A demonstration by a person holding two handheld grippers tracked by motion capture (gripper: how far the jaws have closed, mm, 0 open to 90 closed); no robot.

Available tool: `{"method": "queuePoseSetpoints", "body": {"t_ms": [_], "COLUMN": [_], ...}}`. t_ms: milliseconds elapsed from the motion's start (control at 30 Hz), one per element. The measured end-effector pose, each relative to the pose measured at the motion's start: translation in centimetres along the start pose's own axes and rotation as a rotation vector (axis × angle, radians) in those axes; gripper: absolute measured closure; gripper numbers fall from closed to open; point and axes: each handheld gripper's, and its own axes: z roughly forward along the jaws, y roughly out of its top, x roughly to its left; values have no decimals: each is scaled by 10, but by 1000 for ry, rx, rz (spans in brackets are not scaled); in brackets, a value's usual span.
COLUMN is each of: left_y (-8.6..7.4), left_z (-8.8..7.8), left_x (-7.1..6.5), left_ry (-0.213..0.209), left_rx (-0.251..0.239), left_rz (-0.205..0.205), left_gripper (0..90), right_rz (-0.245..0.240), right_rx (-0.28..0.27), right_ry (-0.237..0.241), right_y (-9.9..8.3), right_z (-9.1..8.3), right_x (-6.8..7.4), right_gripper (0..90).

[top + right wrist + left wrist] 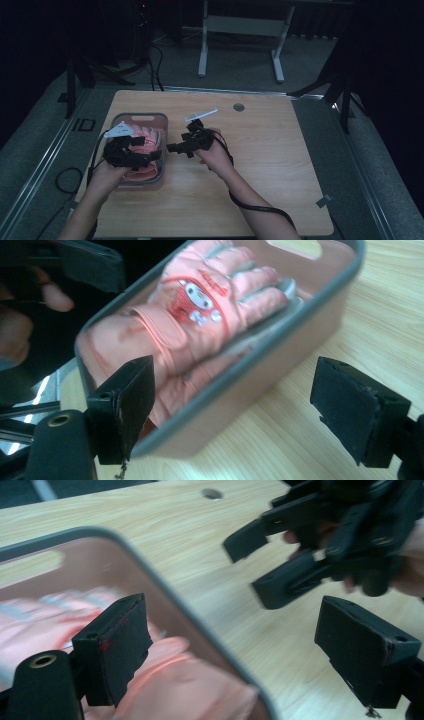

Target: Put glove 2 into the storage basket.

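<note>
A pink basket with a grey rim (140, 115) stands on the left of the wooden table (270, 165). Pink gloves (148, 138) lie in it. In the right gripper view the top glove (200, 305) shows a cartoon face patch. My left gripper (154, 153) hovers over the basket's near right part, open and holding nothing. In its own view its jaws (240, 655) straddle the basket rim (165, 587), one over a glove (190, 685). My right gripper (173, 147) is just right of the basket, open and empty, pointing at its side wall (280, 365).
A round cable hole (238, 107) sits near the table's far edge. Cables trail from both grippers off the near edge. Bare wood stretches to the right of the right hand (215, 157). Dark stands and a desk frame (240, 30) are beyond the table.
</note>
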Motion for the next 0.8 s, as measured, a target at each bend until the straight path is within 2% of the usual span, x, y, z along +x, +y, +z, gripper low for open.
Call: {"method": "queuePoseSetpoints", "body": {"t_ms": [133, 200, 333, 567, 700, 800], "left_y": [0, 0, -3, -10, -14, -17], "left_z": [13, 14, 25, 45, 53, 60], "left_x": [-18, -20, -32, -51, -59, -68], "left_ry": [-41, -45, -78, -120, -153, -167], "left_rx": [9, 11, 16, 39, 33, 39], "left_rz": [34, 37, 52, 87, 89, 107], "left_gripper": [143, 143, 143, 143, 143, 143], "right_rz": [4, -5, -8, -11, -16, -27], "right_rx": [-15, -15, -12, 3, 2, 1], "right_ry": [-4, -19, -22, -35, -31, -39], "right_y": [-12, -17, -27, -45, -58, -66], "right_z": [-14, -19, -25, -31, -34, -36], "right_x": [-8, -11, -15, -22, -27, -31], "right_gripper": [179, 178, 178, 178, 178, 178]}}
